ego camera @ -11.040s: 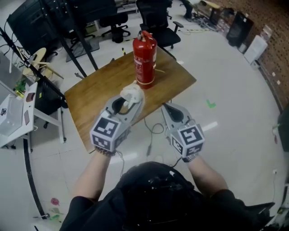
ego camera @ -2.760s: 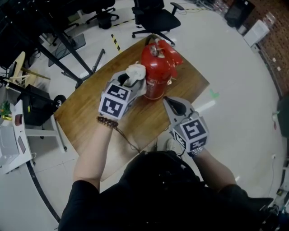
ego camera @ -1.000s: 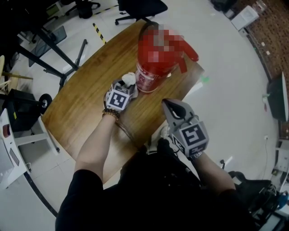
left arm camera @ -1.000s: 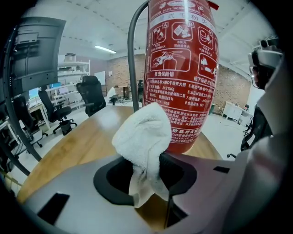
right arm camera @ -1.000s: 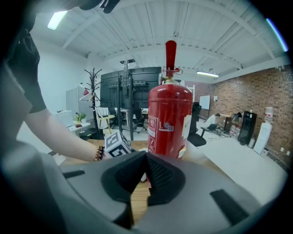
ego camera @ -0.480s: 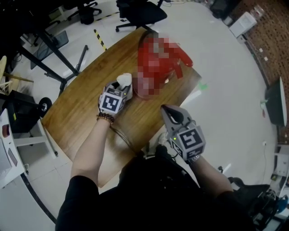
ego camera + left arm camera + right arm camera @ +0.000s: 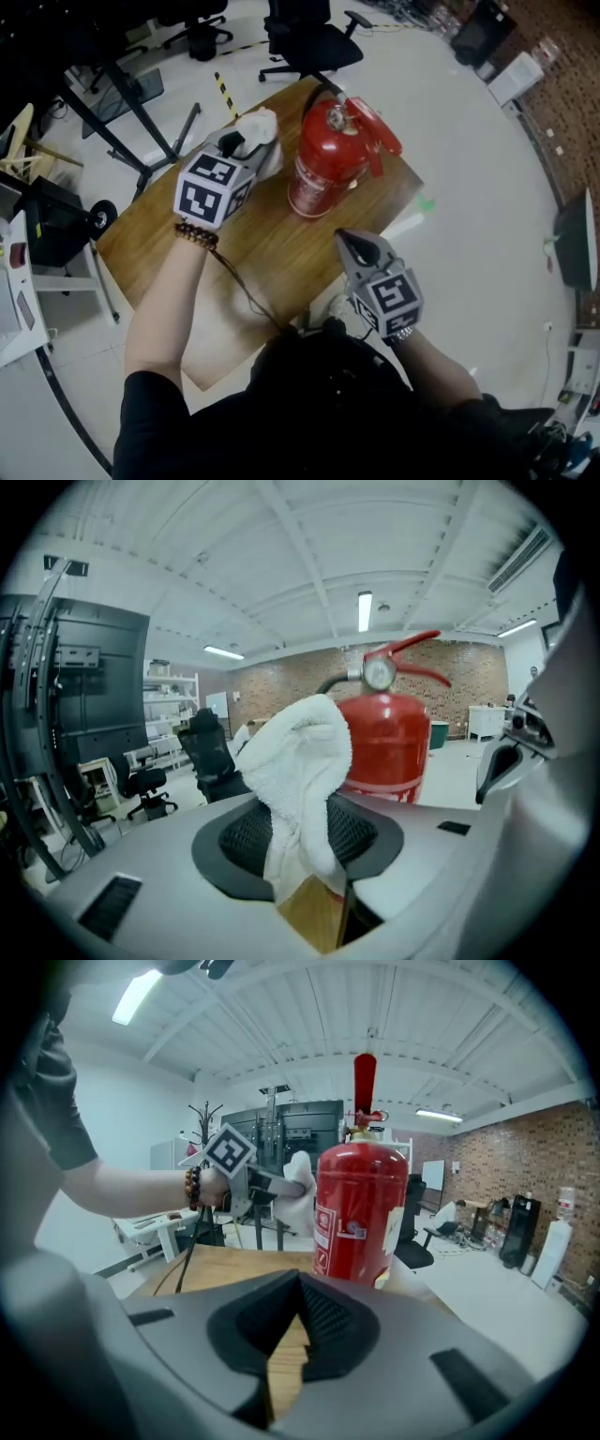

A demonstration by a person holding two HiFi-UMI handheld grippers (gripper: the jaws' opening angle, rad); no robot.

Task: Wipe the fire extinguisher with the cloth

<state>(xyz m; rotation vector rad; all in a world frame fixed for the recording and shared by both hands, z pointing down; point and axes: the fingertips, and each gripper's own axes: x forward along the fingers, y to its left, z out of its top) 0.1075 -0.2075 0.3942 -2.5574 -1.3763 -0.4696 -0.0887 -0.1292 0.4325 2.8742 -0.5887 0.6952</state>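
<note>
1. The left gripper point(image 7: 242, 150) clamps the cloth point(image 7: 259, 127) with its wad forward, likely so soft fabric meets the extinguisher point(image 7: 328, 159) first. The wad is beside the upper cylinder; contact is unclear.
2. The right gripper point(image 7: 354, 246) is clenched empty, held apart near the table point(image 7: 178, 262) edge.
3. The extinguisher stands upright: a smooth, glossy red cylinder. The cloth is white and fluffy; the table is wood.
</note>
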